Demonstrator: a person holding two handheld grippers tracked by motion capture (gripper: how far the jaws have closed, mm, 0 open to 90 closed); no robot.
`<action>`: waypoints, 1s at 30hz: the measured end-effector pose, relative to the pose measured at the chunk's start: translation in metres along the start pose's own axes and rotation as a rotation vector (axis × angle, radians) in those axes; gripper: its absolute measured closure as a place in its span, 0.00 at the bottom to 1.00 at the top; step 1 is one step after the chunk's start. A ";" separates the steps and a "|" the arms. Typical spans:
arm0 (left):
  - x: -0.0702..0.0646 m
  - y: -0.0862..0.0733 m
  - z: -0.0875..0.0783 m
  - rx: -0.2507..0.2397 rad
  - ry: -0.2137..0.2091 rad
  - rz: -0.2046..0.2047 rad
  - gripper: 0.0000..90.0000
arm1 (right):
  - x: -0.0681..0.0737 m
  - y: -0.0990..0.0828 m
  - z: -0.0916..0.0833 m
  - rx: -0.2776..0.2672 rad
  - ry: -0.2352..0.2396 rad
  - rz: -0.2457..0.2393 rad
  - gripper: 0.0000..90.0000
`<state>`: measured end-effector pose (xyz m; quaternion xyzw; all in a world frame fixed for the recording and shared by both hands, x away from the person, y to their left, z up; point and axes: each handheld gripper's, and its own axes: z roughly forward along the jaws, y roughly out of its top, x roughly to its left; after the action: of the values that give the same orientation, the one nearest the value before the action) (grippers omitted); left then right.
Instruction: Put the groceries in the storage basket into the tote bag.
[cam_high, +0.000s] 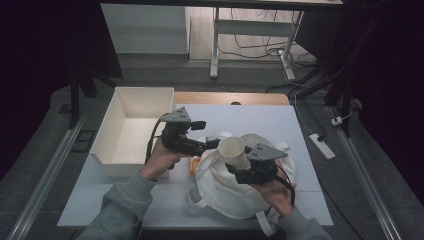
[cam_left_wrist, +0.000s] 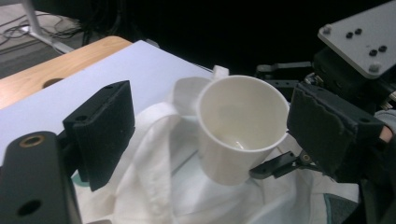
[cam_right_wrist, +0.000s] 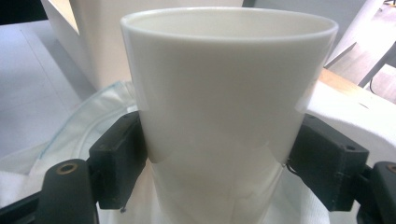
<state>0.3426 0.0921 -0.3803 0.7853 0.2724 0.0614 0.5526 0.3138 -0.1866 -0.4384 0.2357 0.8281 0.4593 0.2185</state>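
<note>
Two tongs, one white cup over a cloth bag

Far left on the desk (cam_high: 235, 116) sat a white bin (cam_high: 131, 131), open-topped, its near wall just beside the person's left hand (cam_high: 159, 161). That hand held the left tongs (cam_high: 214, 144), which pointed rightward toward the cup; seen from the left gripper view, their black jaws stood wide apart with nothing between them, the cup lying beyond the gap. Under and around the middle of the scene a white cloth bag (cam_high: 227, 192) lay crumpled on the pale desk surface, with something orange (cam_high: 195, 162) peeking at its left edge, too hidden to identify. A white cup (cam_high: 235, 151) was above the bag, tilted, its open mouth turned toward the far left; it looked empty inside in the left gripper view. Right of it, the right tongs (cam_high: 239, 170) gripped the cup: in the right gripper view both black pads (cam_right_wrist: 119, 158) pressed against the cup's lower sides. The person's right hand (cam_high: 275, 192) held those tongs over the near right part of the bag.
</note>
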 end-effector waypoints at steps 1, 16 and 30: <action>0.002 0.000 -0.002 -0.002 0.008 -0.004 0.17 | -0.001 -0.002 0.000 0.003 -0.005 0.000 0.25; 0.026 -0.004 -0.017 -0.008 0.073 -0.056 0.18 | -0.014 -0.029 -0.001 0.073 -0.029 0.036 0.25; 0.028 -0.005 -0.016 0.008 0.077 -0.056 0.18 | -0.007 -0.037 0.026 0.146 -0.019 0.002 0.25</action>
<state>0.3584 0.1203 -0.3848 0.7766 0.3157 0.0751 0.5400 0.3270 -0.1912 -0.4819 0.2564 0.8569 0.3958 0.2082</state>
